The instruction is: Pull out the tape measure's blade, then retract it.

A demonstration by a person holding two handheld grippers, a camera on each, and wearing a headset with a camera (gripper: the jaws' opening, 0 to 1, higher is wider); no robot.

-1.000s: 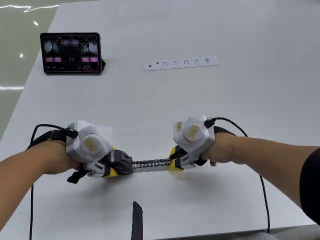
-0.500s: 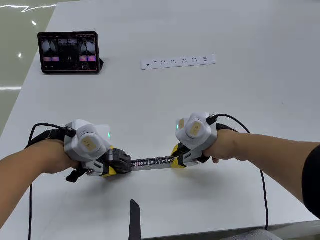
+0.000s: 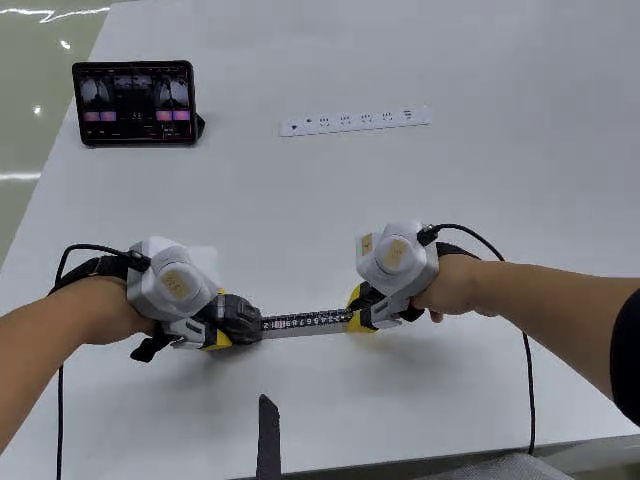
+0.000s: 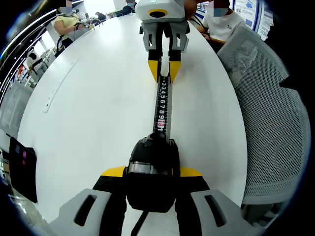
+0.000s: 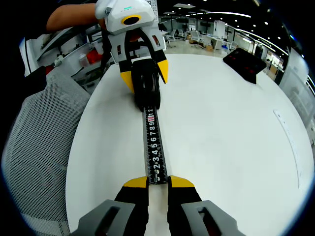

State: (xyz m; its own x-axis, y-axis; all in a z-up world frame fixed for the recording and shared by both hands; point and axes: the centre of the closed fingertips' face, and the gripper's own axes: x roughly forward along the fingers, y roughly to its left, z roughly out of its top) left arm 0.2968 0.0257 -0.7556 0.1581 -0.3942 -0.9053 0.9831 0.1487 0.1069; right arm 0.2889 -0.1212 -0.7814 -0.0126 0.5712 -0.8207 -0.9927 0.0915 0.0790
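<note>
1. Head view: looks down on a white bench. Finds the left gripper with jaws clamped on the tape's black case, near the front edge. Finds the right gripper with jaws pinched on the end of the blade, a short drawn stretch spanning the two. Leaves a tablet and a power strip well apart at the far side.
2. Left gripper view: sights along the blade from the case, gripped on both flanks by yellow-tipped jaws, to the right gripper at the far end. Reads only the first numerals, so judges the pull as early. Passes a mesh chair beside the bench.
3. Right gripper view: sees jaws together on the blade's tip, a narrow hold. Warns of slipping there, since the spring would likely snap the blade home. Warns also of pulling off-line, which would twist or kink the blade or turn the case in its jaws.
</note>
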